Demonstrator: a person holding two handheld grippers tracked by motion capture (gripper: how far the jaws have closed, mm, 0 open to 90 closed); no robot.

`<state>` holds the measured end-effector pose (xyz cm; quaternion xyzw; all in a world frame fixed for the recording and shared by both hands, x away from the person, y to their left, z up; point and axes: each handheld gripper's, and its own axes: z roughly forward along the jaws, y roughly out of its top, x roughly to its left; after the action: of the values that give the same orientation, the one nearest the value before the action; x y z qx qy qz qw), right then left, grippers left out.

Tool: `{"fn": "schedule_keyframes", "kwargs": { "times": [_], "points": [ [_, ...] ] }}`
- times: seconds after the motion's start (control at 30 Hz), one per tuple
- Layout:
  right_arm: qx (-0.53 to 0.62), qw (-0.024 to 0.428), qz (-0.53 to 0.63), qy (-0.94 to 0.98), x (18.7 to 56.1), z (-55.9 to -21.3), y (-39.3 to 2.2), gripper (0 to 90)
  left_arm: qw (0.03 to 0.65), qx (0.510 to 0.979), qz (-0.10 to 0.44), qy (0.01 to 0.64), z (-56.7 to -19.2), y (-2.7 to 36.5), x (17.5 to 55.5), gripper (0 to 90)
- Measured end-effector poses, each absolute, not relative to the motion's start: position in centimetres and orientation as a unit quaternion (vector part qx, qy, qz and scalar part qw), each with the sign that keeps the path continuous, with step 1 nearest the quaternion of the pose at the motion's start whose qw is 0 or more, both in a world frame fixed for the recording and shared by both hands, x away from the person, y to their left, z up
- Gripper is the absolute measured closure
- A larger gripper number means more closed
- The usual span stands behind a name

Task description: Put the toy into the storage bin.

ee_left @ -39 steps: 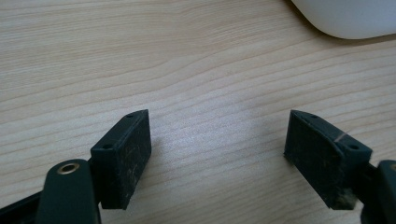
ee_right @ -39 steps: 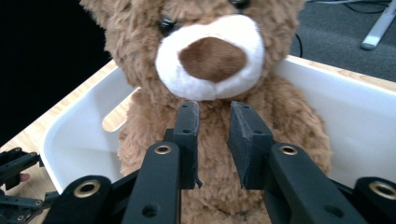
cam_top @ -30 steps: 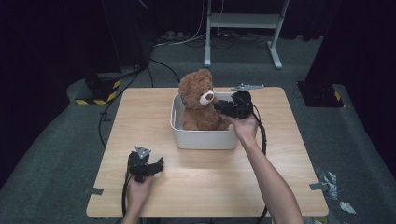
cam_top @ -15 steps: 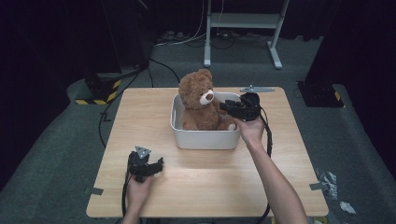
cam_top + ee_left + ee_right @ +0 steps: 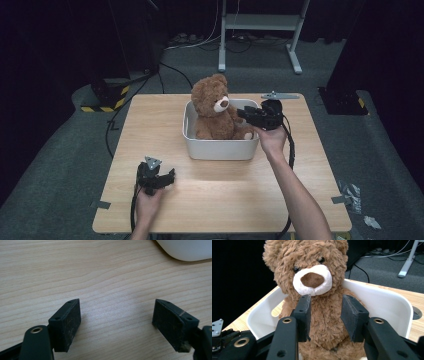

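From the high view, the teddy bear (image 5: 216, 109) is seen seated upright inside the white bin (image 5: 220, 148) at the middle of the table (image 5: 225, 200), so the placing appears to be done and only the letting go and drawing back seem to be left. The right gripper (image 5: 243, 114) is held level at the bin's right side, pointed at the bear's chest, with the forearm stretched in from the lower edge. The left gripper (image 5: 169, 176) is rested on the table near the front edge, well apart from the bin. In the left gripper view, the jaws are seen spread wide over bare wood with nothing between them, a corner of the bin (image 5: 185, 250) showing at the top. In the right gripper view, the jaws have just been opening; they are parted a moderate way in front of the bear's (image 5: 312, 272) chest, below the muzzle, and the pads are not seen pressing on the fur, so the bear is judged released. The bin's wall (image 5: 384, 302) is seen curving behind the bear.
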<state>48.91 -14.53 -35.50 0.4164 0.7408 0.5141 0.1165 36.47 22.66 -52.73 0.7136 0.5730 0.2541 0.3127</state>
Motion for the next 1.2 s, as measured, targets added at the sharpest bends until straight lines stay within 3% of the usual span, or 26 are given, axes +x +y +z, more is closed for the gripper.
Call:
{"fn": "schedule_keyframes", "kwargs": {
  "times": [1.2],
  "points": [
    [0.415, 0.135, 0.520, 0.734, 47.5, -35.1, -16.5, 56.3, 0.314, 0.715, 0.253, 0.571, -52.7, 22.6, 36.5, 22.4]
  ]
}}
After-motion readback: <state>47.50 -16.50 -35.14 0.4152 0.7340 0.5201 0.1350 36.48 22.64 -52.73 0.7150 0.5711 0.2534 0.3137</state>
